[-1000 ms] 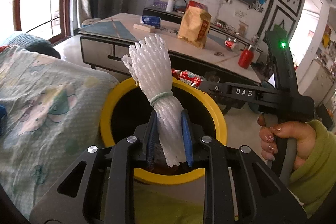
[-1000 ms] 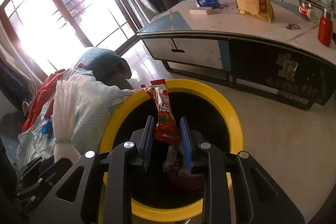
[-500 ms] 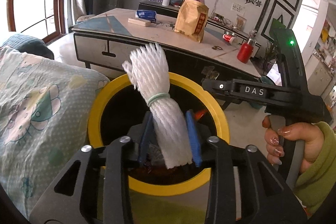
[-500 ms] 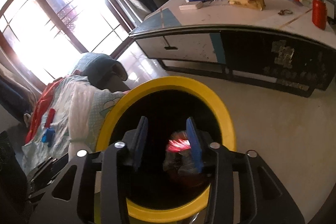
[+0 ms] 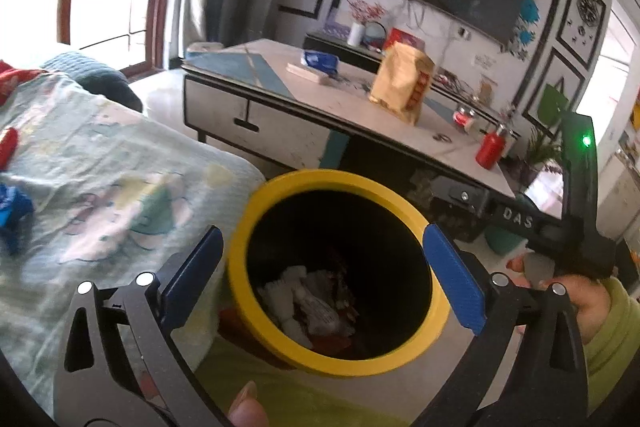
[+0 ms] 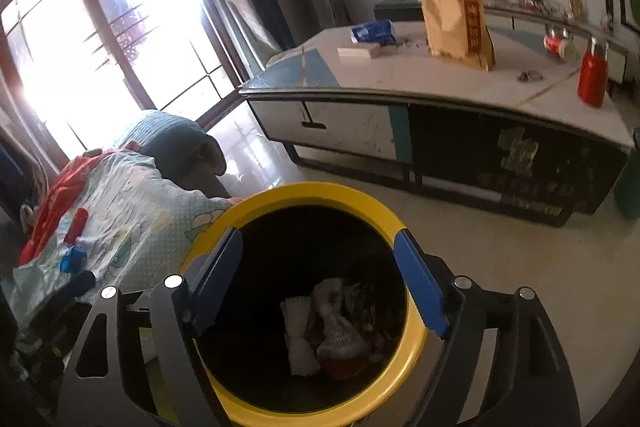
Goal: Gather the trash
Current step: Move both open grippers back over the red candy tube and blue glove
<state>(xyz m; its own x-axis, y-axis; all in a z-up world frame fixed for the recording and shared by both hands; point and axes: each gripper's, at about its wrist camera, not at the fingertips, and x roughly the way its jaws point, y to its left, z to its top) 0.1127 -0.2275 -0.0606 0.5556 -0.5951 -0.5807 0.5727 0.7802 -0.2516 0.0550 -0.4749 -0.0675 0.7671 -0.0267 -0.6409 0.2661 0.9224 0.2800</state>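
Now both drops are in the bin point(image 5: 436, 323).
My left gripper point(image 5: 324, 279) and right gripper point(image 6: 320, 279), jaws just opened, hang empty; red and blue scraps point(image 6: 74, 259) wait at nine o'clock.

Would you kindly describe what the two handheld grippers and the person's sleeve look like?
Both the left gripper and the right gripper have black angular frames with silver rivets and flat blue ribbed finger pads. Seen from the left wrist, the right unit bears white "DAS" lettering and a green light. The sleeve is yellow-green.
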